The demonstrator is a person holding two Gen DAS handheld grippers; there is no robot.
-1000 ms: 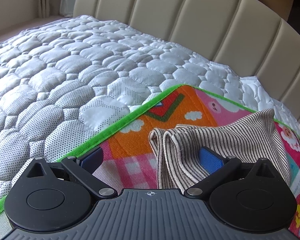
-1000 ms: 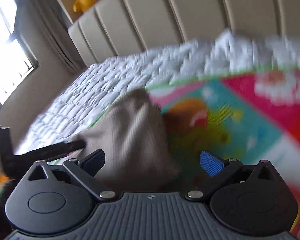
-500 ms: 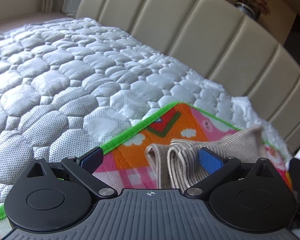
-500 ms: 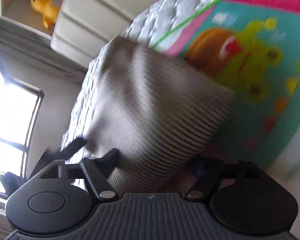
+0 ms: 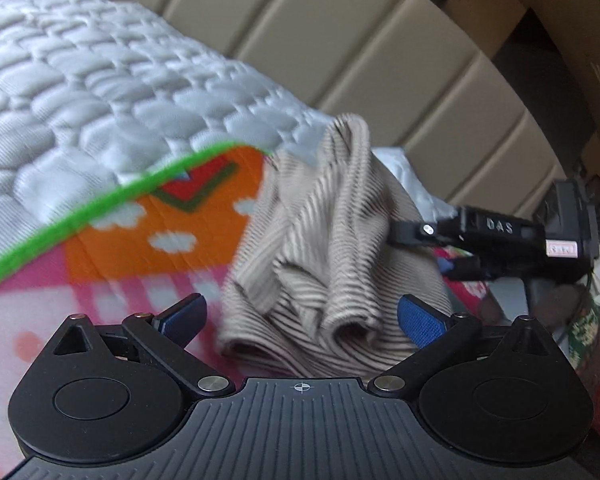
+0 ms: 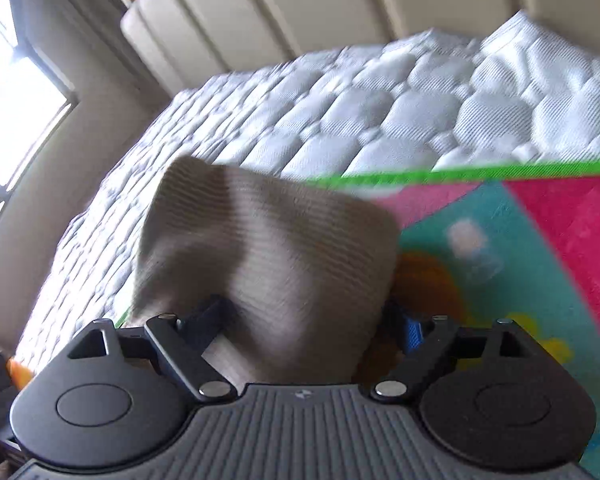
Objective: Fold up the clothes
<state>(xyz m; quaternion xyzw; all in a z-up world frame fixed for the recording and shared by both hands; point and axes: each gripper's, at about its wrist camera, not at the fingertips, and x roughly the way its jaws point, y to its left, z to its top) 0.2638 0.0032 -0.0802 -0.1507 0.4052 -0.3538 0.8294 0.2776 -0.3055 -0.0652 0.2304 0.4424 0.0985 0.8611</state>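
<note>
Striped garment (image 5: 332, 248), one piece, is sitting bunched on one cartoon mat (image 5: 148, 224) over the quilted mattress (image 5: 80, 92). Left gripper (image 5: 300, 316) is standing wide around its near folds; right gripper (image 6: 312, 328) is spreading wide, cloth draping between its fingers. Risk, judging: folds slumping apart, since nothing is pinching them.
</note>
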